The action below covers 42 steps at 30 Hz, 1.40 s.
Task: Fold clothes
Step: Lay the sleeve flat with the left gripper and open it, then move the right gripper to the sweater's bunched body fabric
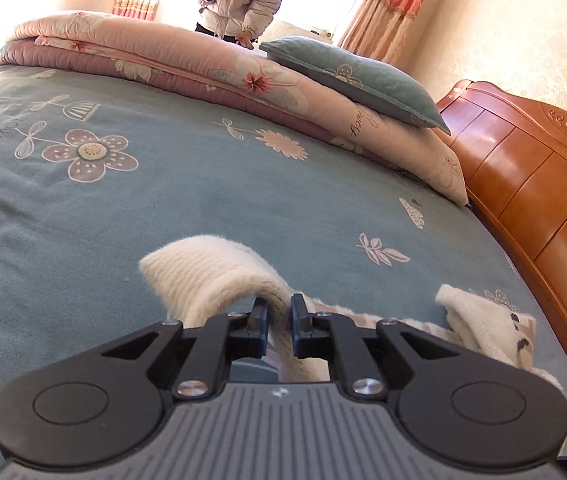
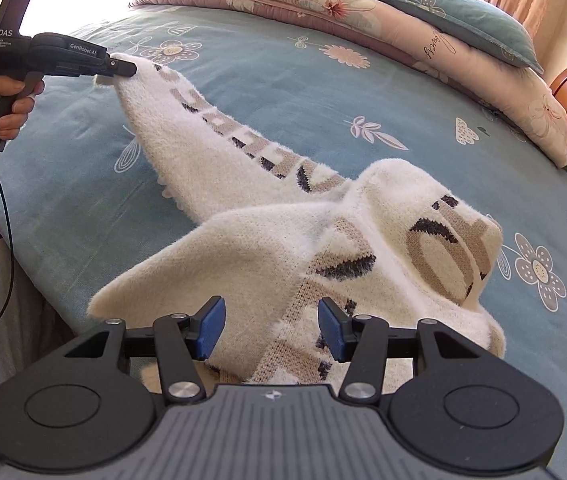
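Sweater [image 2: 267,240] on blue floral bedsheet [image 2: 323,92]

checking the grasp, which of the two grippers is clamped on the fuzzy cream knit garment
The left gripper, pinching the fuzzy cream knit garment at its stretched end; the right gripper hangs open above it.

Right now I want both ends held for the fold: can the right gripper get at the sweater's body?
Probably yes. The right gripper is open, with the sweater bunched straight ahead and nothing between; the left gripper holds only the far sleeve.
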Each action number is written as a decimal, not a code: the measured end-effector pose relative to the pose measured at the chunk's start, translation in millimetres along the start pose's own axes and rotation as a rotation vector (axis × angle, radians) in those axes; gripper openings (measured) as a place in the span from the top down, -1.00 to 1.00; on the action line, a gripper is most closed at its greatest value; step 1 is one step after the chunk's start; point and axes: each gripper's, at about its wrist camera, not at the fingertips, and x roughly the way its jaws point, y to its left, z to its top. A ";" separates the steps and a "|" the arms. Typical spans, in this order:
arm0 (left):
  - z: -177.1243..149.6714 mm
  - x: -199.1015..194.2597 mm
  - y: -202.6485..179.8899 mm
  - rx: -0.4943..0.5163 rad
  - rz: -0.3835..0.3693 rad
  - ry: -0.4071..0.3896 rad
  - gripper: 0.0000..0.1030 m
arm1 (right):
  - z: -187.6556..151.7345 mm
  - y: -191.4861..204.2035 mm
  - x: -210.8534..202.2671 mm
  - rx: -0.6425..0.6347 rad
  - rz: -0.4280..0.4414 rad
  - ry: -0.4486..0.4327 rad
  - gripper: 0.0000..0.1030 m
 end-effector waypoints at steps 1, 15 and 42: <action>-5.9 2.9 -0.9 0.001 -0.011 0.017 0.81 | 1.2 0.2 1.1 -0.001 -0.003 0.005 -0.10; -61.0 17.3 -6.3 0.044 -0.070 0.176 0.67 | 2.7 -19.2 50.1 0.080 -0.119 0.098 -0.11; -70.4 6.3 -31.1 0.089 -0.072 0.207 0.35 | -35.3 -65.3 27.0 0.335 -0.019 -0.004 -0.14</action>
